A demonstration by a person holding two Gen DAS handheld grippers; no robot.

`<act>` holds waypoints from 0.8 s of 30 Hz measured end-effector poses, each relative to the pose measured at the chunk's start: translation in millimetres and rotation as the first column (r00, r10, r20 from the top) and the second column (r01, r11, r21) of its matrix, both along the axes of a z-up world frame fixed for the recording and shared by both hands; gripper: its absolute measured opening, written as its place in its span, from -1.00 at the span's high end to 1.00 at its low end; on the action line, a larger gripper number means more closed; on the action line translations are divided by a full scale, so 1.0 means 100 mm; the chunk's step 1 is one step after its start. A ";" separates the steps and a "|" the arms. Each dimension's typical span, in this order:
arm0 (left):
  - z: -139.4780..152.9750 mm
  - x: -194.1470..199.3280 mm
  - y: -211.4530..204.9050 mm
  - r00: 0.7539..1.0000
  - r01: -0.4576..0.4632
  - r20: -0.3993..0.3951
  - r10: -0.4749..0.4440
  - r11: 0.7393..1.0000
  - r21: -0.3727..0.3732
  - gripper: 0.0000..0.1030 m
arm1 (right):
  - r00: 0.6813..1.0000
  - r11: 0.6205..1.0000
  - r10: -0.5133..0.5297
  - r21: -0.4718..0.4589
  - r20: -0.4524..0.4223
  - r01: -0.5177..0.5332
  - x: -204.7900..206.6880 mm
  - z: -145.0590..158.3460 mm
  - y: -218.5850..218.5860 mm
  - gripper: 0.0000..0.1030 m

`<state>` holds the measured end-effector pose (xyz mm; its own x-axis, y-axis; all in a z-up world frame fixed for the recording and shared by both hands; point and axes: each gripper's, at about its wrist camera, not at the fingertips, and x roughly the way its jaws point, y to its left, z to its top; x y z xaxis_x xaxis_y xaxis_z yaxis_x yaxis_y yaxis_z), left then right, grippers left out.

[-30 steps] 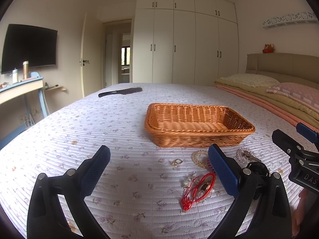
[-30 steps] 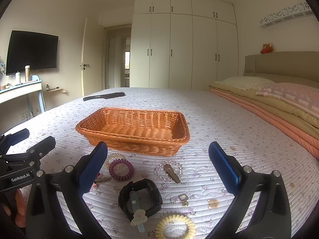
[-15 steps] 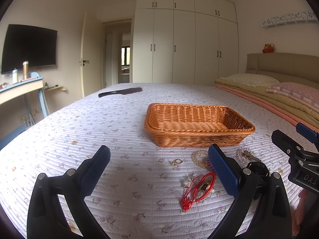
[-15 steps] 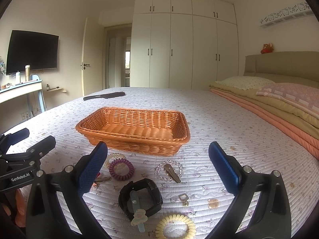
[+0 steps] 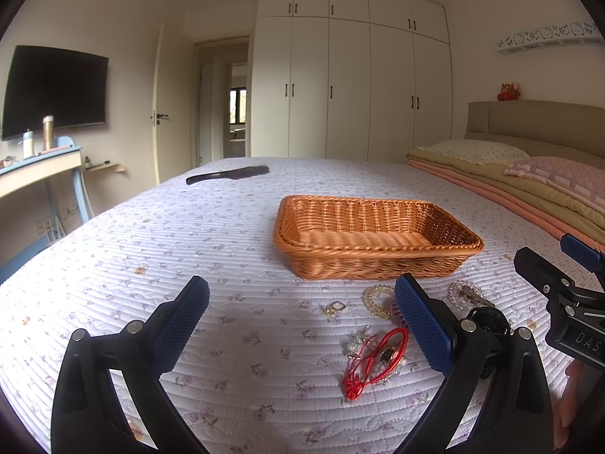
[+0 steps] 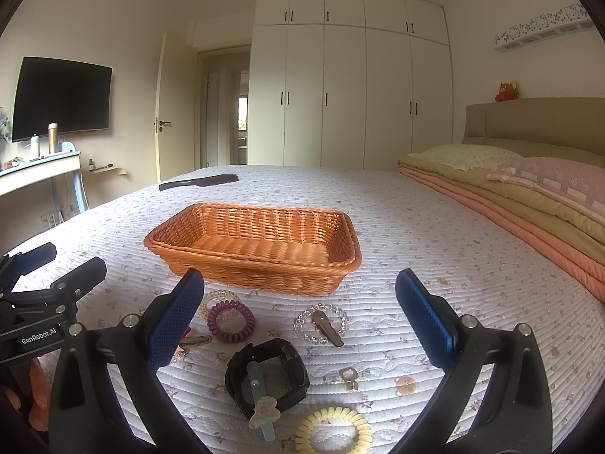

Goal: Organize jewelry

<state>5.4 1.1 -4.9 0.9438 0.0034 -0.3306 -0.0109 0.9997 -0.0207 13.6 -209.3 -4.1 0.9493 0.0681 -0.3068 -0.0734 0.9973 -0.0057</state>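
Observation:
An empty orange wicker basket sits on the quilted bed. In front of it lie jewelry pieces: a red cord bracelet, a small earring, a beaded yellow bracelet, a purple coil tie, a clear bead bracelet with a clip, a black bangle with a pastel clip, a yellow coil tie. My left gripper is open and empty above the quilt. My right gripper is open and empty above the pieces.
A black comb lies far back on the bed. Folded blankets and pillows are stacked at the right. A desk and a TV stand at the left wall. The right gripper's body shows at the left view's right edge.

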 end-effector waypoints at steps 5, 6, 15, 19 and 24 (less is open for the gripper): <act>0.00 0.00 0.00 1.000 0.000 0.000 0.000 1.000 0.001 -0.86 | 1.000 1.000 0.000 0.001 0.000 0.000 0.00 0.00 0.01 -0.88; 0.00 0.00 0.00 1.000 0.000 0.001 0.000 1.000 0.001 -0.86 | 1.000 1.000 0.000 0.001 0.000 0.000 0.00 0.00 0.00 -0.88; 0.00 0.00 0.00 1.000 0.000 0.000 0.000 1.000 0.001 -0.86 | 1.000 1.000 0.000 -0.010 0.005 0.000 -0.02 0.00 0.03 -0.88; 0.00 0.00 0.00 1.000 0.000 -0.001 0.000 1.000 0.000 -0.86 | 1.000 1.000 -0.002 -0.007 0.003 0.002 -0.02 0.00 0.02 -0.88; 0.00 0.00 0.00 1.000 0.000 -0.001 0.000 1.000 0.000 -0.86 | 1.000 1.000 -0.003 -0.009 0.002 0.003 -0.03 0.01 0.03 -0.88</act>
<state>5.6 1.3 -4.6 0.9436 0.0032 -0.3311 -0.0106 0.9997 -0.0206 11.0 -206.6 -3.0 0.9503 0.0625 -0.3050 -0.0704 0.9974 -0.0149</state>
